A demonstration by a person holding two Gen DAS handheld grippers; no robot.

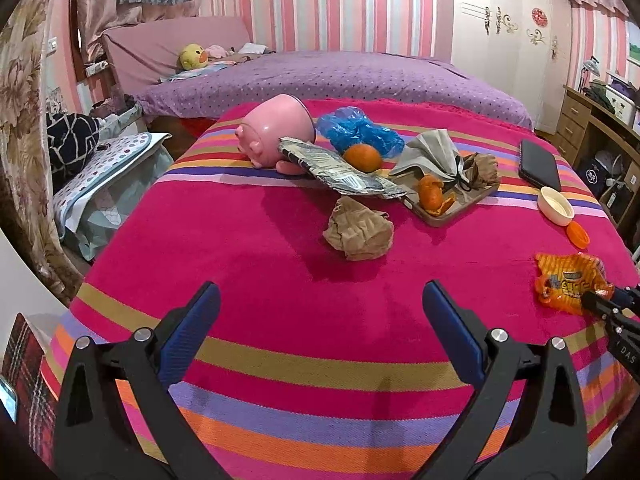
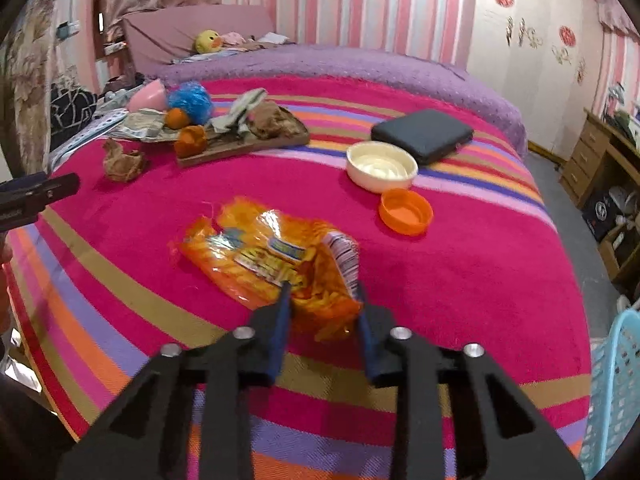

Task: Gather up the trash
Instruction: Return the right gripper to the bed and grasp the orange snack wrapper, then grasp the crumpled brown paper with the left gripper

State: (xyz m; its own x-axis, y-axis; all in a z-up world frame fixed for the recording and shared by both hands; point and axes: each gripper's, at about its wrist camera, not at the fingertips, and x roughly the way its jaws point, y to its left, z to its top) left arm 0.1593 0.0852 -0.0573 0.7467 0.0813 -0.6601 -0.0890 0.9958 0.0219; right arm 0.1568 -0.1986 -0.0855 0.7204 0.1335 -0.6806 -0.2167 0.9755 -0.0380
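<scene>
We see the right claw (image 2: 322, 300) pinching the near end of an orange snack wrapper (image 2: 264, 256) that lies on the striped blanket (image 2: 460, 280) covering the bed. No earlier look is at hand, so we tell only the grip: both blue pads press into the crumpled plastic. In the right wrist view the wrapper's long axis runs from about ten o'clock to four o'clock, its torn, barcode-printed end lifted toward the claw and its far end flat on the blanket. From the left wrist view the same wrapper sits at roughly three o'clock, with the right claw's tips on its lower right edge.

Our left claw (image 1: 320, 316) is spread wide above the blanket with nothing between its fingers. Ahead of it, near twelve o'clock, lies a crumpled brown paper ball (image 1: 358, 232). Beyond that rests a flattened silver foil packet (image 1: 340, 170), its long axis from ten to four o'clock, leaning on a tipped pink piggy bank (image 1: 276, 134). A whole tangerine (image 1: 362, 157) sits beside a blue plastic bag (image 1: 360, 130). A wooden tray (image 1: 452, 204) carries orange peel (image 1: 432, 196) and a grey cloth (image 1: 430, 154). To the right we see a white bowl (image 2: 380, 166), an orange lid (image 2: 406, 211) just beside it, and a dark case (image 2: 422, 134).
</scene>
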